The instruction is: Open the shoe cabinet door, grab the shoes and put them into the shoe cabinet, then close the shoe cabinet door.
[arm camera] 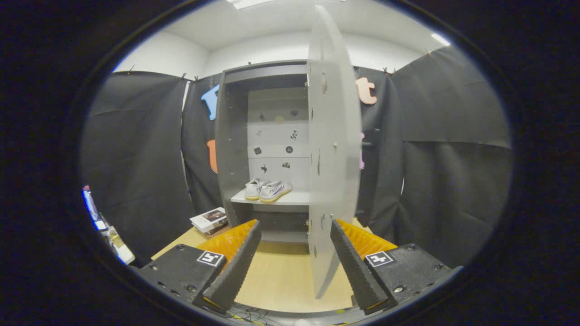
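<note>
At the lower left of the frame a small stack of books [210,220] lies on the wooden floor [281,276] beside the shoe cabinet [232,136], and in the middle two white shoes [266,190] sit side by side on one shelf [290,198], toes towards the left. The gripper [295,242] is spread and holds nothing. The single door [333,149] stands open edge-on, tall and upright, its lower edge between the fingers near the right one, so closing it likely means pushing it leftward.

Stacked books [209,220] on wooden table [281,276], black cloth wall [136,158]
</note>
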`<action>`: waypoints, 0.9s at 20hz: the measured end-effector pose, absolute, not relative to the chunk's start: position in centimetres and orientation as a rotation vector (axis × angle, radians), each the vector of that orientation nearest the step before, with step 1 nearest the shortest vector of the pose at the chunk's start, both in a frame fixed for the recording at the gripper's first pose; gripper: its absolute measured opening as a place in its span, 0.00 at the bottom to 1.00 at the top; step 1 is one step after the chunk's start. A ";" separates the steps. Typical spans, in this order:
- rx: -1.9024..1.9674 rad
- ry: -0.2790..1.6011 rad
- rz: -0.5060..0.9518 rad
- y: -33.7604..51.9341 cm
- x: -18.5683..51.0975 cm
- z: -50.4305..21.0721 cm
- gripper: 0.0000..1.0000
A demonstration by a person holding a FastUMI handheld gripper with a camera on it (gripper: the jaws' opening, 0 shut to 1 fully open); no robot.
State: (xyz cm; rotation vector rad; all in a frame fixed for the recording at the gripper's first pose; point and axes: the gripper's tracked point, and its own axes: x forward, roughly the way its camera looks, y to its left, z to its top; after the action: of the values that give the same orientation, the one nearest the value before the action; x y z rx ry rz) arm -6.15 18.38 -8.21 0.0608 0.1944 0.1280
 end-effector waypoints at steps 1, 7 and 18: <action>0.052 0.186 0.124 17.1 -6.8 -7.9 0.98; 0.058 0.172 0.058 8.6 -8.8 -7.5 0.99; 0.071 0.177 -0.029 -0.4 -2.5 -4.7 0.99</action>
State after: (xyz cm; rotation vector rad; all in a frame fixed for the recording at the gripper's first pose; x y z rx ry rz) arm -2.54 -0.37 -4.73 0.0714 0.1774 -0.0291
